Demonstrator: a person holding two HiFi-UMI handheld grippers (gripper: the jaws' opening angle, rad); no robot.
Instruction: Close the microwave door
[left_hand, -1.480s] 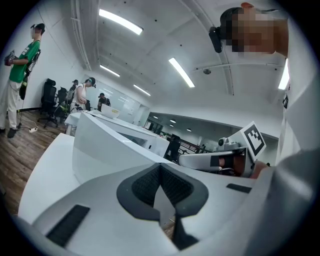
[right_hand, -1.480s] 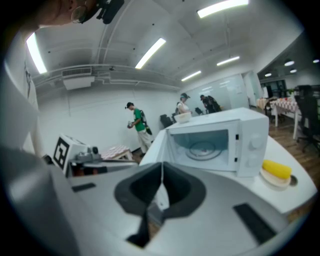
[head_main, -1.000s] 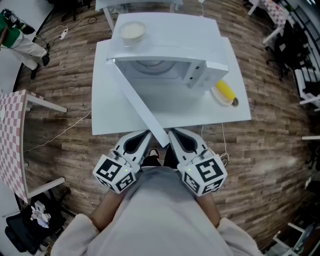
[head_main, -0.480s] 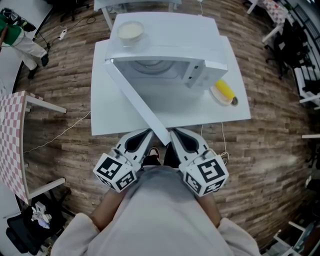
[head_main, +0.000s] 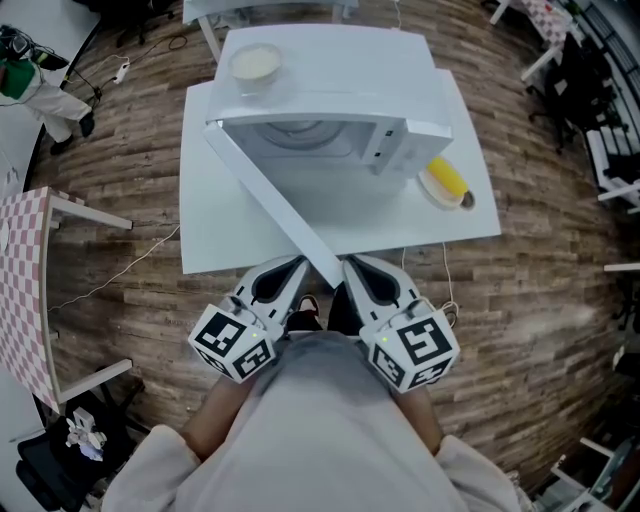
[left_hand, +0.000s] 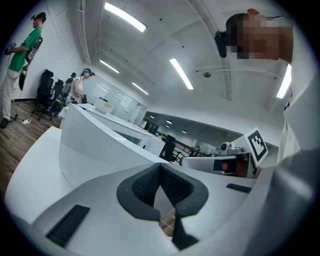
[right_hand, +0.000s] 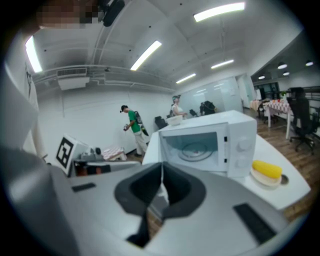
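- Held left gripper (head_main: 296, 264) and right gripper (head_main: 352, 264) low against the torso (head_main: 320, 420), side by side, tips aimed at the front edge of the white table (head_main: 215, 240).
- Saw bare tabletop to the left of the door (head_main: 268, 205) and in front of the open cavity; beyond the table's edges, wooden floor (head_main: 140, 190) on both sides, with a checkered table (head_main: 25, 280) well off to the left.
- Found the microwave (head_main: 400, 140) at the middle of the table, well apart from both grippers, with a bowl (head_main: 255, 63) on its top and a yellow object (head_main: 447, 180) on a small dish (head_main: 462, 202) just beside its right side.
- Found the door swung wide open, hinged at the microwave's left and running diagonally out past the table's front edge, its free end lying between the two grippers' tips; could not tell whether it touched either one.
- Read both pairs of jaws as pressed together in the gripper views, pads meeting in a line with nothing clamped between them.
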